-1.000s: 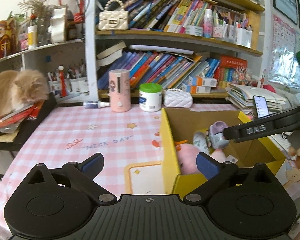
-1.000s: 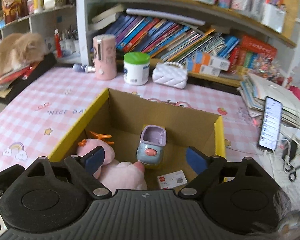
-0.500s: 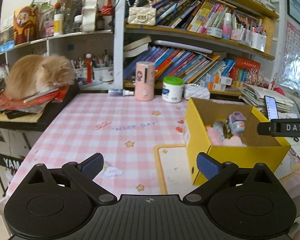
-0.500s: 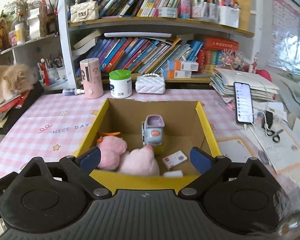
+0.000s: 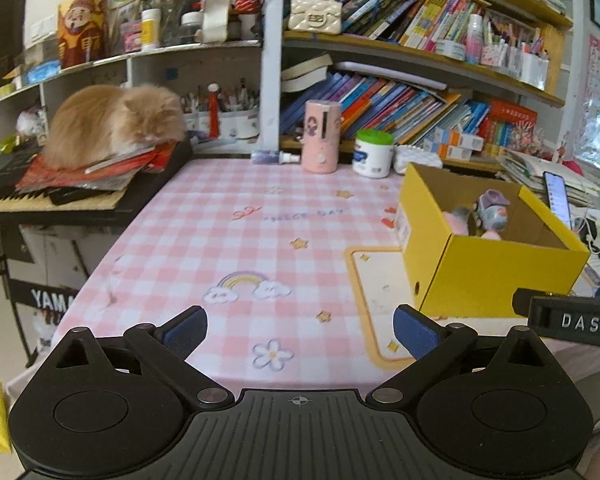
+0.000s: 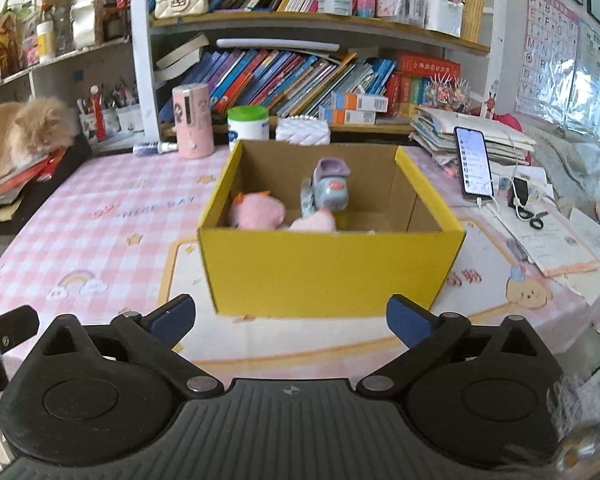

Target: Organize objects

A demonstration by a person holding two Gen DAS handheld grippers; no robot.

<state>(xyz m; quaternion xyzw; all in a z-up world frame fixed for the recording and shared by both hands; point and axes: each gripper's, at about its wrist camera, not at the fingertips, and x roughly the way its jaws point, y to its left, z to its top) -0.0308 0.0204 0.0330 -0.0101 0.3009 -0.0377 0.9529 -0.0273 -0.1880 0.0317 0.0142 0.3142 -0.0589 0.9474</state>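
A yellow cardboard box stands on the pink checked tablecloth. Inside it lie a pink plush toy and a grey-and-lilac toy car. My right gripper hovers in front of the box's near wall, its jaws still opening, nothing between them. From the left wrist view the box is at the right, with the toy car showing over its rim. My left gripper stands open and empty above the tablecloth, left of the box. The right gripper's body shows at the right edge.
A cat lies on books at the left. Behind the box stand a pink canister, a green-lidded jar and a white quilted purse. A phone and papers lie at the right. Bookshelves fill the back.
Both grippers have drawn back from the box toward the table's near edge. The right gripper's jaws have widened; the toy car stays in the box.
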